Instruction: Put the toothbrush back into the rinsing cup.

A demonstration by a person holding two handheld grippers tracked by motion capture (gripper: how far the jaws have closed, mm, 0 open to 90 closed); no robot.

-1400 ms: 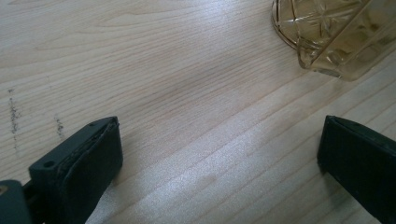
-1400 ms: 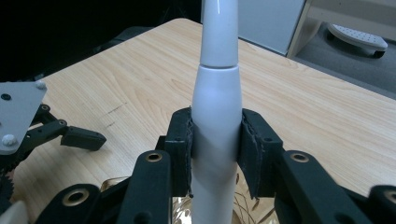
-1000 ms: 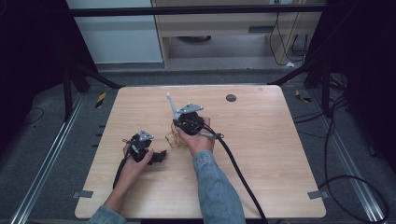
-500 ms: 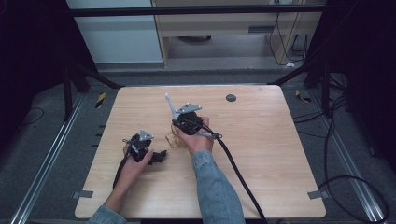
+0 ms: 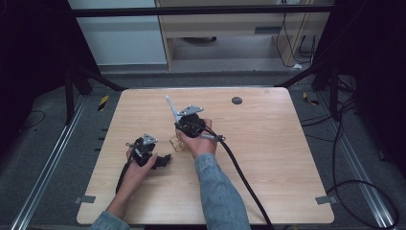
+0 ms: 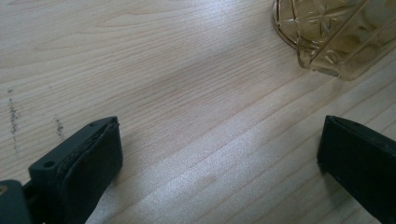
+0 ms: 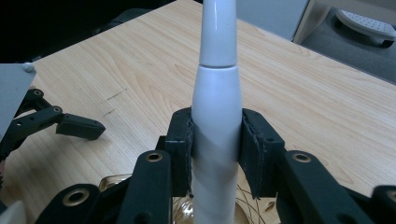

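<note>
A white, tapered stick-like handle [image 5: 170, 108] [image 7: 217, 88] stands nearly upright, and my right gripper [image 5: 177, 124] [image 7: 217, 144] is shut on its lower part. Directly under it an amber cut-glass cup [image 5: 179, 143] [image 7: 111, 181] rests on the wooden table [image 5: 268, 143]; I cannot tell whether the stick's lower end touches it. My left gripper [image 5: 163, 160] [image 6: 219, 163] lies low on the table to the cup's left, open, with bare wood between its fingers [image 6: 88, 158]. The cup [image 6: 336, 37] sits beyond its jaws, up and to the right. The left gripper [image 7: 60, 123] also appears in the right gripper view.
A small dark round disc [image 5: 236, 100] lies near the table's far edge. The right gripper's thick black cable [image 5: 239, 170] runs back across the table toward the near edge. The floor around holds metal rails and loose cables [image 5: 354, 187].
The right gripper has shifted slightly left, so the white stick's tip has moved a little to the left. The left gripper has hardly moved.
</note>
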